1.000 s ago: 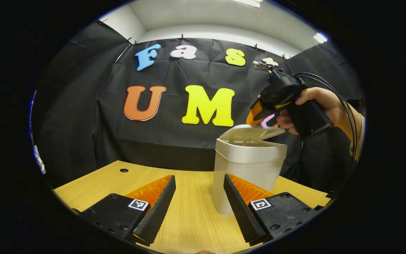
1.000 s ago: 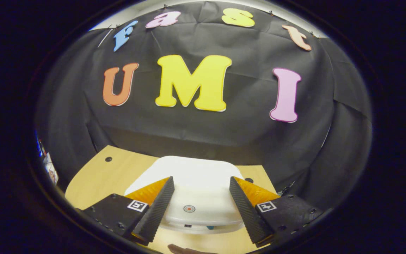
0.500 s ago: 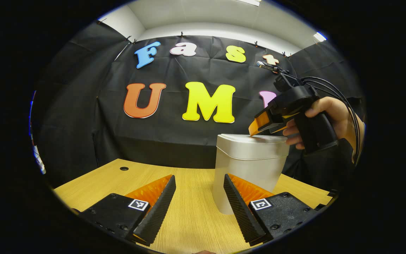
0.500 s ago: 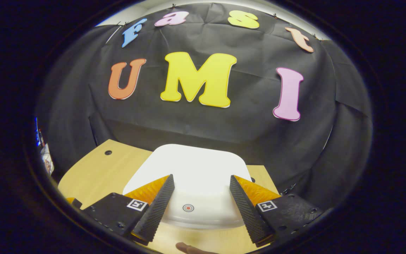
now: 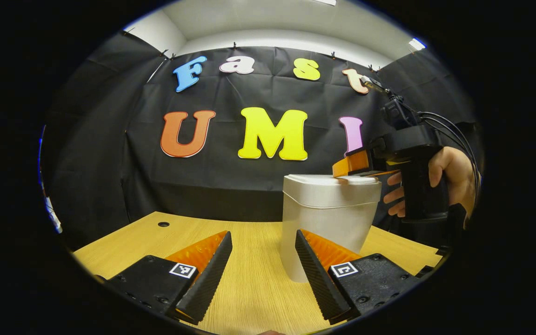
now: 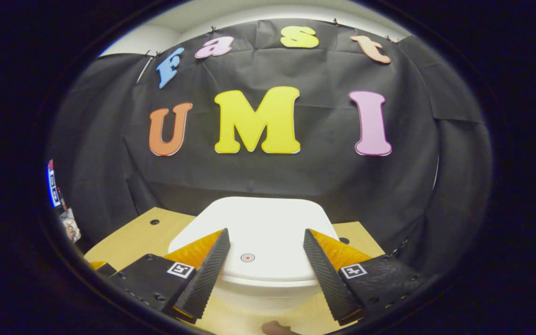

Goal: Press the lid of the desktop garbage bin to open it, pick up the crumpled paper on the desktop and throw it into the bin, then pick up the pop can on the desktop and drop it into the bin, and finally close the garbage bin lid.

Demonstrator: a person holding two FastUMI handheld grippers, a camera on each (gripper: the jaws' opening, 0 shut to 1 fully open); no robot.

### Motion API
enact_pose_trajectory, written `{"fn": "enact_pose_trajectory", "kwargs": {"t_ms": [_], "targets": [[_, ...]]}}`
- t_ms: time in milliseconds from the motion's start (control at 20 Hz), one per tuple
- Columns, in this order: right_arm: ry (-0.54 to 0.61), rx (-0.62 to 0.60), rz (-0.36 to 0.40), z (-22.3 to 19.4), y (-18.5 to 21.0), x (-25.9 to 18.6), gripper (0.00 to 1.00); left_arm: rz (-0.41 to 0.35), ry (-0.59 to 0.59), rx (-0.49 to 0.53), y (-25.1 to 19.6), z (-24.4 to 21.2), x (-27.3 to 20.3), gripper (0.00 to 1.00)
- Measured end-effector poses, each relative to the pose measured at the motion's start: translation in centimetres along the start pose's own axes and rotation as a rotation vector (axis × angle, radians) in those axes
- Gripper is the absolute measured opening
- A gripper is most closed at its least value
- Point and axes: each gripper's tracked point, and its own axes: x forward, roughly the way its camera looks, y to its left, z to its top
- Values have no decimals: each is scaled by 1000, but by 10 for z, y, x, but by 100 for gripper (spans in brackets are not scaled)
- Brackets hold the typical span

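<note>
Wood-grain surface (image 5: 249, 279) runs back to the black cloth wall, and the garbage bin (image 5: 326, 223) stands on it just ahead of my left gripper (image 5: 261, 274), whose jaws are spread with nothing between them. My right gripper (image 5: 358, 165) sits level just above the bin's lid (image 6: 254, 232), jaws apart and holding nothing — whether it touches the lid I cannot tell. The lid lies flat and shut on the bin. It is a pale, smooth, rounded-square shell with a small red ring mark (image 6: 247, 257) near its front edge. I judge it light, stiff plastic, slippery to pinch — better pressed at that mark than gripped.
</note>
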Motion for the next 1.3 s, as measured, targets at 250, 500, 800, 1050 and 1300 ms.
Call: {"fn": "enact_pose_trajectory", "kwargs": {"t_ms": [250,500,800,1050,1300], "targets": [[-36,22,-17,-4,1,1,100,-17,5,-29,-9,-1,2,89],[-88,22,-12,-3,0,1,100,-19,-6,-28,-11,-1,0,89],[-257,17,10,-5,-3,-19,98,4,1,-35,-6,-3,2,89],[-300,-21,8,-39,-21,-76,95,31,-25,-54,-8,5,-1,89],[-346,-131,-37,-53,-39,-130,95,31,-12,-77,-23,5,0,89]]}}
